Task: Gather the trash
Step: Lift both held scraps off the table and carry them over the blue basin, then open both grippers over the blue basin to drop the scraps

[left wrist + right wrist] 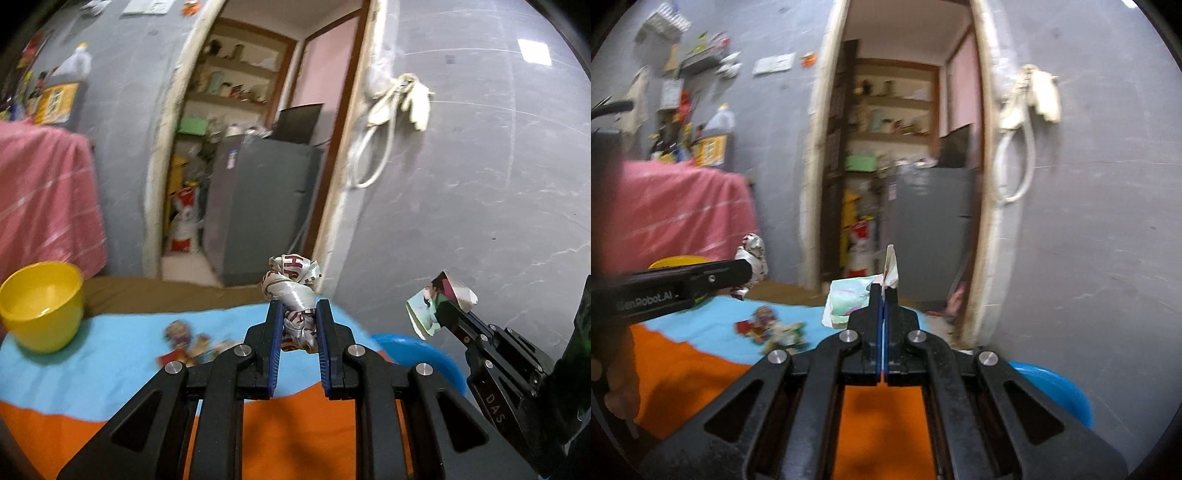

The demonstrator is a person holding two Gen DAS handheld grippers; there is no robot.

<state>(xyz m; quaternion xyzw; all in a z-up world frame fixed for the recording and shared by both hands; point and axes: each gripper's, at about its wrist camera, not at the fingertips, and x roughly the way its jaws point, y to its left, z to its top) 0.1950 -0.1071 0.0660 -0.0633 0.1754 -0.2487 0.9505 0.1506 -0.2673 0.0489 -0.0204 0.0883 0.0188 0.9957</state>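
My left gripper (298,306) is shut on a crumpled white wrapper with red letters (291,277), held up above the table. The right wrist view shows that gripper (748,273) and its wrapper (753,254) from the side. My right gripper (884,291) is shut on a folded, pale printed paper (849,295), whose white corner sticks up past the fingertips. In the left wrist view the right gripper (448,314) hangs at the right with the paper (432,306) in it. More colourful wrappers (184,339) (768,326) lie on the blue part of the tablecloth.
The tablecloth (110,369) is blue and orange. A yellow cup (40,306) stands at its left end. A blue tub (424,350) (1052,387) sits low beside the table's right edge. A pink cloth (44,192) hangs at left. Ahead is a doorway with a grey fridge (258,206).
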